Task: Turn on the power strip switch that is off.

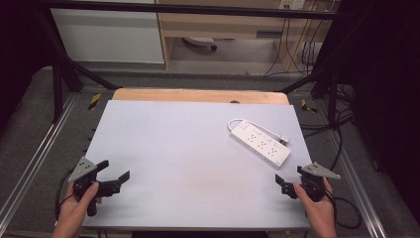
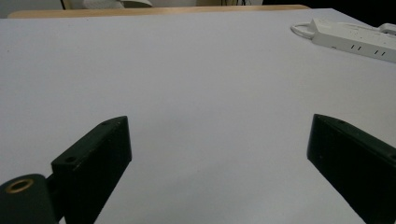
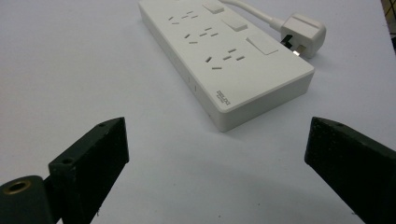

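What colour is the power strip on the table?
The power strip is white, clearest in the right gripper view.

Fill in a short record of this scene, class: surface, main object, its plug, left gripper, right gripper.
surface: pale grey table top
main object: white plastic power strip, lying flat, far right
plug: white plug lying beside the strip on its cable
left gripper: open, holding nothing, near left corner
right gripper: open, holding nothing, aimed at the strip, apart from it
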`<state>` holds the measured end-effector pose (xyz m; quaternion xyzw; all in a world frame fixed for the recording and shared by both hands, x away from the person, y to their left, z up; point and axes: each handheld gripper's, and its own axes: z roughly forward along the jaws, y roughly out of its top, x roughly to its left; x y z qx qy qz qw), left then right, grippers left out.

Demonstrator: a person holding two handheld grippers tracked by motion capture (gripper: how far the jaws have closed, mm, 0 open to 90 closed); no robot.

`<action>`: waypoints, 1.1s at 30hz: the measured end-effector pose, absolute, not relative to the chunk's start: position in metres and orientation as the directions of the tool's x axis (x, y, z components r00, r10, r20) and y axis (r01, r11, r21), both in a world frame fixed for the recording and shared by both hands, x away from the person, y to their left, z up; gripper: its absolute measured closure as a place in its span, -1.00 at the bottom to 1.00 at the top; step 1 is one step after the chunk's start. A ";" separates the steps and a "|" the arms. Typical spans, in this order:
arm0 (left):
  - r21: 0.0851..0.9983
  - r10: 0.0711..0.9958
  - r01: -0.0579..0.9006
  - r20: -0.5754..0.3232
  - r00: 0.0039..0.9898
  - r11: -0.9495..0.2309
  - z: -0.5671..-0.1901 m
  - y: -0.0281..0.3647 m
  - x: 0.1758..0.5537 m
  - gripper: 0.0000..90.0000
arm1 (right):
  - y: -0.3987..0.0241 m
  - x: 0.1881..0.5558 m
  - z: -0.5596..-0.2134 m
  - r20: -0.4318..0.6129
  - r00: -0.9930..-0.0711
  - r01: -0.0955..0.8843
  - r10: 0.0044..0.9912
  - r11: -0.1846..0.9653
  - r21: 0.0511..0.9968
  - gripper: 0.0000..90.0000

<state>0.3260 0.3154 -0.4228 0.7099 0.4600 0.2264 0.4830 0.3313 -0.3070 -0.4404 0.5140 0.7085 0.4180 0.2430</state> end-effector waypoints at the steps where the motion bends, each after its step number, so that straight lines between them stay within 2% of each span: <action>1: 0.894 0.872 0.434 -0.123 0.474 -0.110 -0.423 0.315 0.326 -0.86 | -0.307 0.331 -0.440 0.089 -0.352 0.523 0.932 0.117 0.845 -0.85; 18: 0.894 0.867 0.434 -0.129 0.482 -0.109 -0.422 0.313 0.327 -0.86 | -0.307 0.328 -0.427 0.081 -0.382 0.476 0.921 0.121 0.871 -0.85; 27: 0.892 0.862 0.437 -0.125 0.490 -0.119 -0.423 0.312 0.327 -0.87 | -0.306 0.327 -0.422 0.078 -0.374 0.449 0.924 0.107 0.887 -0.87; 29: 0.892 0.862 0.436 -0.125 0.492 -0.119 -0.423 0.312 0.327 -0.87 | -0.306 0.326 -0.419 0.084 -0.362 0.433 0.928 0.089 0.897 -0.93; 33: 0.890 0.861 0.440 -0.130 0.492 -0.117 -0.423 0.311 0.327 -0.87 | -0.309 0.326 -0.414 0.096 -0.358 0.436 0.929 0.076 0.897 -0.90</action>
